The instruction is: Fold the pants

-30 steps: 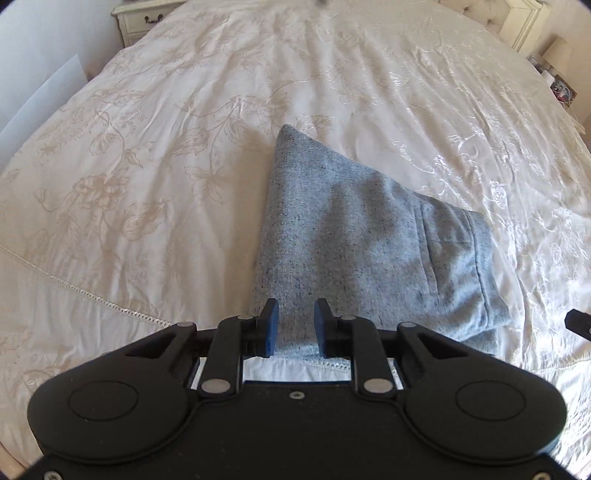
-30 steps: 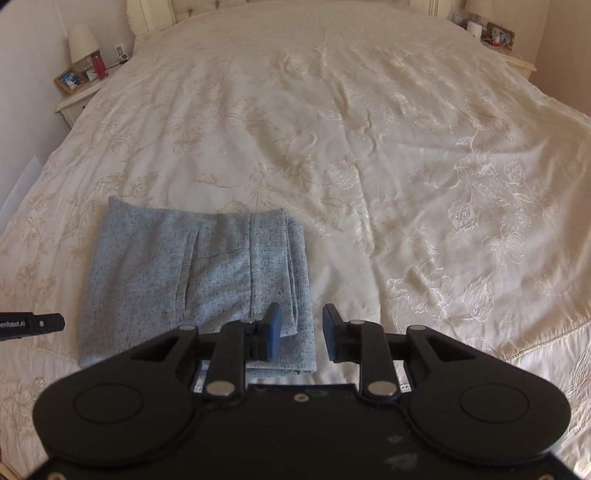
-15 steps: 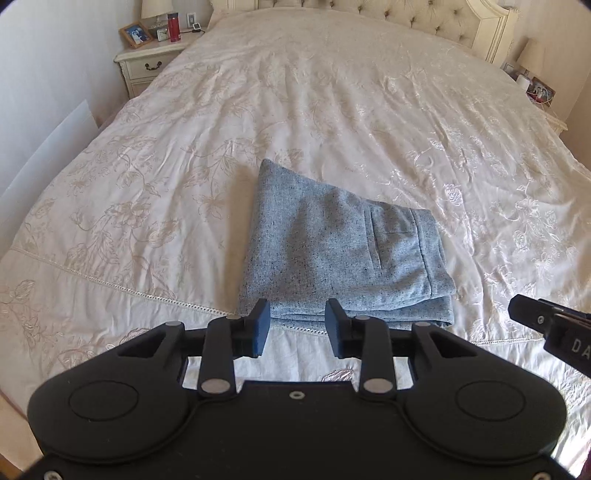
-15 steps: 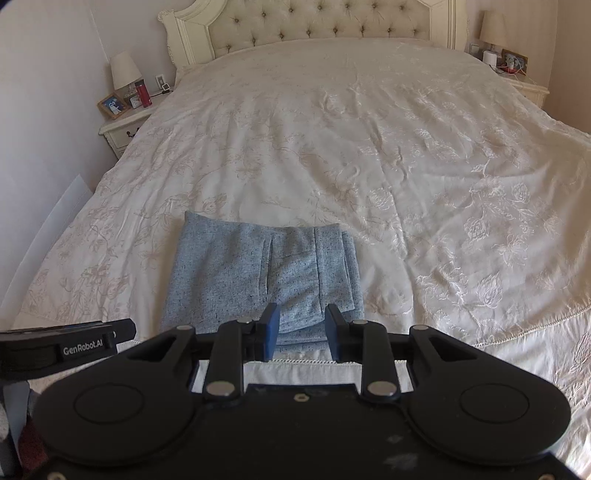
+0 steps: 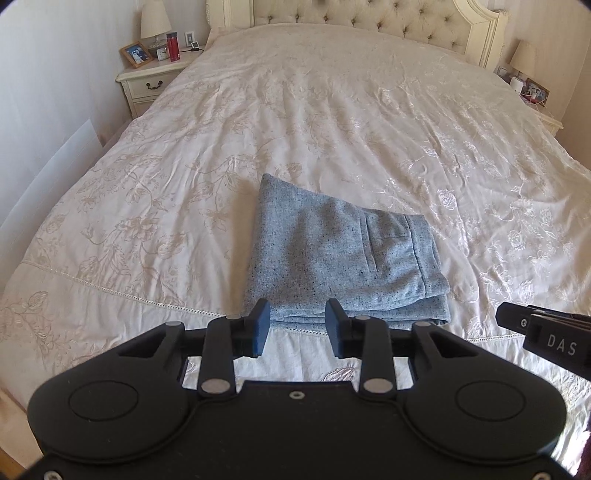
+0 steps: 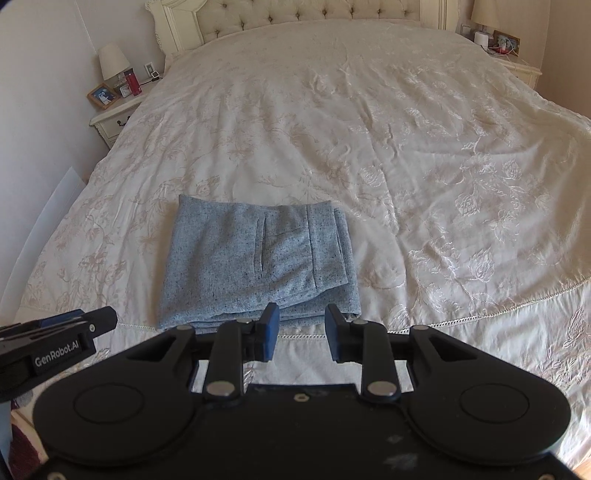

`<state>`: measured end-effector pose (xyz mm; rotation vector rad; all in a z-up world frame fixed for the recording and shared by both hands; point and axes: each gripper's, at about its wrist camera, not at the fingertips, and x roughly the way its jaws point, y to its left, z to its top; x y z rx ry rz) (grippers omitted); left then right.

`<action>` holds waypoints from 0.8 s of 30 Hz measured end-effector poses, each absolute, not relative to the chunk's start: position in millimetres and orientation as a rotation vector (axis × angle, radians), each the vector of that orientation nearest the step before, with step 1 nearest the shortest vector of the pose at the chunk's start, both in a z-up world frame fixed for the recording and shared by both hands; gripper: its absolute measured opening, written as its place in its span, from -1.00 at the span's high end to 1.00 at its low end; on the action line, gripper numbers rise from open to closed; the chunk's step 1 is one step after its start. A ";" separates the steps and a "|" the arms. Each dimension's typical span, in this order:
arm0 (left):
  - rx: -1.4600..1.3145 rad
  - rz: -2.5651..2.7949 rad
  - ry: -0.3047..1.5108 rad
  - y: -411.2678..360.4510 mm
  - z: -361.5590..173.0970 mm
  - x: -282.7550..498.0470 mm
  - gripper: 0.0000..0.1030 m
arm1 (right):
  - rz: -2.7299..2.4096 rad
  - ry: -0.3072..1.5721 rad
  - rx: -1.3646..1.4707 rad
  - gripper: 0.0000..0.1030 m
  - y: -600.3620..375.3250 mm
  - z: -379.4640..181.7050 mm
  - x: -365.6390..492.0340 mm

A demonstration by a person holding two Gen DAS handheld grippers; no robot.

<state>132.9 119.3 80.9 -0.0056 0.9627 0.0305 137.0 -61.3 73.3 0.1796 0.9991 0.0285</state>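
Note:
The grey-blue speckled pants (image 5: 332,258) lie folded into a compact stack on the cream bedspread near the bed's foot; they also show in the right wrist view (image 6: 255,258). My left gripper (image 5: 297,326) is open and empty, held back from the stack's near edge. My right gripper (image 6: 300,332) is open and empty, also short of the near edge. The right gripper's body shows at the right edge of the left view (image 5: 546,336); the left gripper's body shows at the left edge of the right view (image 6: 55,339).
The cream embroidered bedspread (image 5: 332,110) covers a wide bed with a tufted headboard (image 5: 351,14). A nightstand (image 5: 147,85) with a lamp, photo frame and red bottle stands at the left. Another nightstand (image 6: 517,62) stands at the right.
Both grippers have pulled back and up from the folded pants, and their jaws have opened wider. The pants lie still on the bed.

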 end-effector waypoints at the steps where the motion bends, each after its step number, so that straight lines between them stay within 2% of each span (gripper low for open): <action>1: -0.005 0.028 0.965 118.7 80.4 132.7 0.16 | 0.029 1.000 0.179 0.43 -61.4 73.6 136.5; 24: 0.031 0.013 0.986 110.2 75.2 125.3 0.16 | 0.014 1.001 0.172 0.42 -59.2 72.3 130.2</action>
